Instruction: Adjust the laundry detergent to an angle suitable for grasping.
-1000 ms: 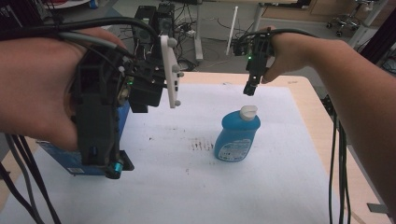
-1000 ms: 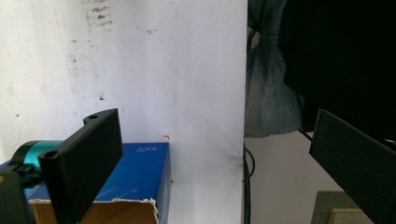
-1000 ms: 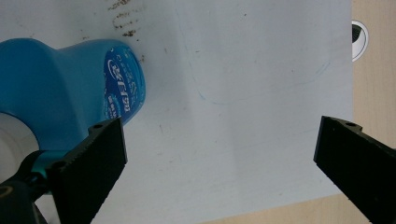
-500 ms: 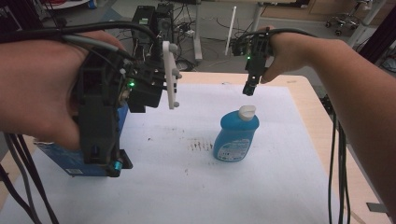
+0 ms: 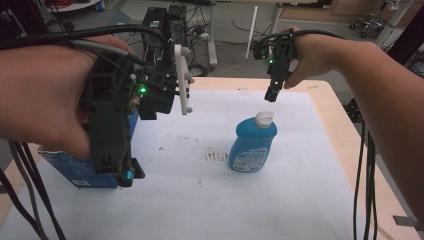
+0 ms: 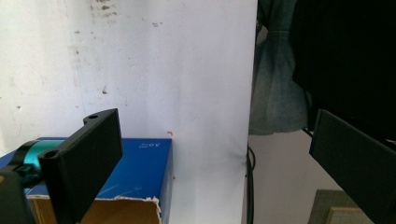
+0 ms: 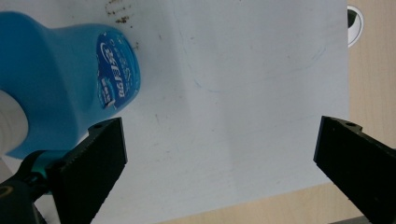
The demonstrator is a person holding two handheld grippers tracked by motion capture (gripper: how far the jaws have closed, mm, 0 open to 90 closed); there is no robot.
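Two open-jawed grippers: right gripper (image 5: 270, 93) above the blue plastic white-capped bottle (image 5: 253, 145); left gripper (image 5: 120, 172) over the blue cardboard box (image 5: 75, 170).

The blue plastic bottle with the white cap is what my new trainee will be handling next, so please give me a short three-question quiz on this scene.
1. True or false: the right gripper is clamped on the blue plastic bottle with the white cap.
2. What lies under the left gripper? A) blue cardboard box B) mug C) towel
3. Fill in: the bottle stands ___ on the white paper sheet.

Key: 1 false, its jaws are apart above the cap; 2 A; 3 upright.
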